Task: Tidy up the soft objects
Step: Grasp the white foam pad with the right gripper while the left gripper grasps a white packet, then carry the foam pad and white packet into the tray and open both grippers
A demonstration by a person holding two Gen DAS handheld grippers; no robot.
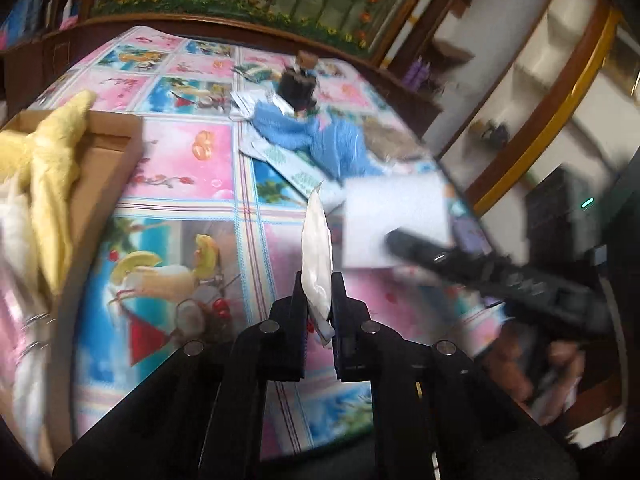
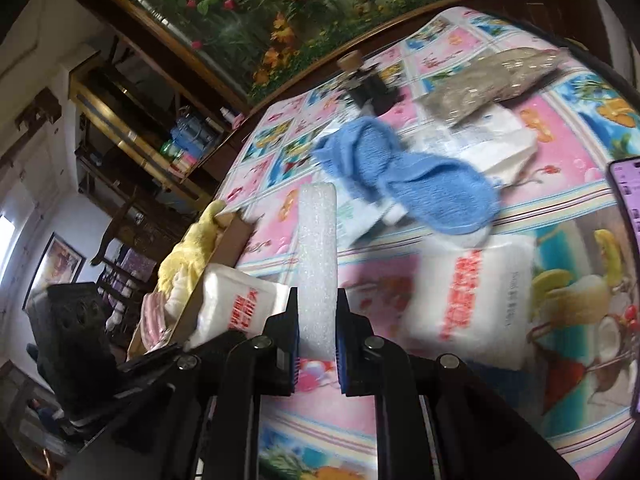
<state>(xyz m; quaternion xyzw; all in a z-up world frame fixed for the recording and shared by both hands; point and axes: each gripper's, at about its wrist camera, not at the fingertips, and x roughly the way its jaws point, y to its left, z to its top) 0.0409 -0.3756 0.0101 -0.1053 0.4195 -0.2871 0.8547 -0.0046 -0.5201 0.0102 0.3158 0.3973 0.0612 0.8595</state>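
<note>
Left gripper: I am clamping a white tissue pack, lifted above the table.
Right gripper: I am squeezing a white foam block, also raised.
Cardboard box: sitting near the table's left edge, holding a yellow cloth.

My left gripper is closed on a thin white packet, which stands up edge-on between its fingers. My right gripper is clamped on a white foam block, fingers pressed against both its sides. In the left wrist view my right gripper reaches in from the right, blurred.
</note>
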